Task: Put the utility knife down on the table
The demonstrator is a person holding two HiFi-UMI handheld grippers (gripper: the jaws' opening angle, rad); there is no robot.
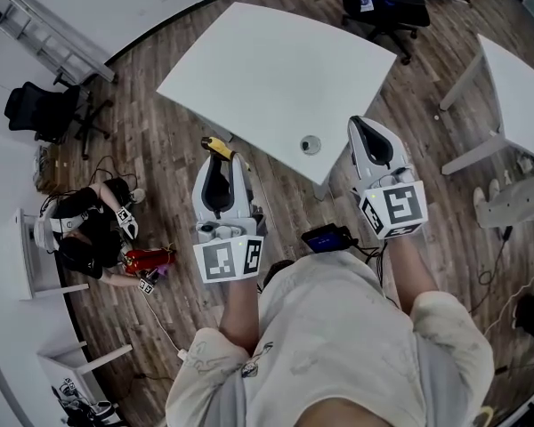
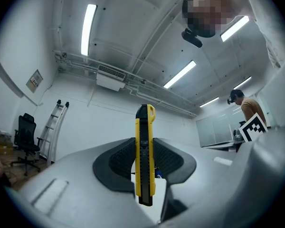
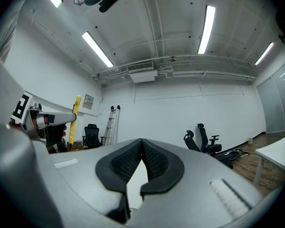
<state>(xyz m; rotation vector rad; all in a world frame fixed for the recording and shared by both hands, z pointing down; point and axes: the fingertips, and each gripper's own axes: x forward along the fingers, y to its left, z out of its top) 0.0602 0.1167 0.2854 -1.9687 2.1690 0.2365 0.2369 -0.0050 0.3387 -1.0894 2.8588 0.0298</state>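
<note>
A yellow and black utility knife (image 2: 144,156) stands upright between the pads of my left gripper (image 2: 145,141), which is shut on it. In the head view the utility knife (image 1: 219,148) sticks out from the left gripper (image 1: 221,169) just short of the white table's (image 1: 276,78) near edge. My right gripper (image 1: 367,133) hovers over the table's near right corner. Its jaws (image 3: 141,141) touch at the tips with nothing between them. The right gripper view also shows the knife (image 3: 74,120) off to the left.
A small round grey object (image 1: 311,144) lies on the table near its front edge. A second white table (image 1: 521,87) stands to the right. Office chairs (image 1: 387,7), a ladder (image 1: 49,34) and gear on the wooden floor surround the table.
</note>
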